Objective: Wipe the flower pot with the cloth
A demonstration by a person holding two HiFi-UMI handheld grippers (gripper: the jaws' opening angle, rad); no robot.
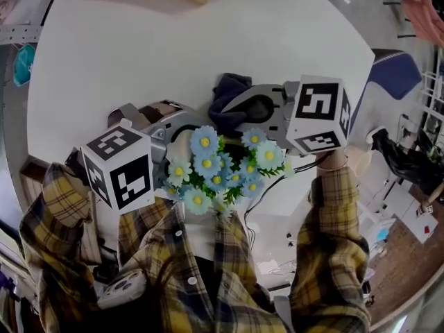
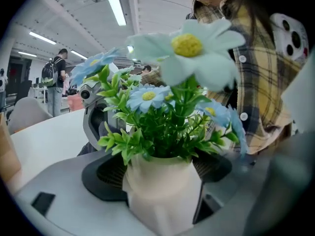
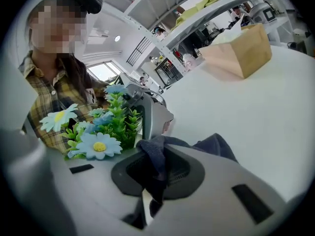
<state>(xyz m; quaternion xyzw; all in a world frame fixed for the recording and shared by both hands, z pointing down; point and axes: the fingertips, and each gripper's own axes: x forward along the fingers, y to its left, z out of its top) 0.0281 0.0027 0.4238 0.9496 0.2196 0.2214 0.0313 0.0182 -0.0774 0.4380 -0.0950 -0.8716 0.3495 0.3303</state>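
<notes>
We hold the flower pot clamped between the jaws of the left gripper and the cloth pinched in the right gripper, the flowers just to its left, so the wiping looks yet to be done.

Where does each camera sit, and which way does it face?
Head view: on the person's head, looking down at table, flowers, left gripper, right gripper; plaid sleeves show.
Left gripper view: rides that gripper, faces the person's shirt; jaws clamp the flower pot.
Right gripper view: rides that gripper, faces across the table; jaws pinch the cloth.
All three share the flowers.
</notes>
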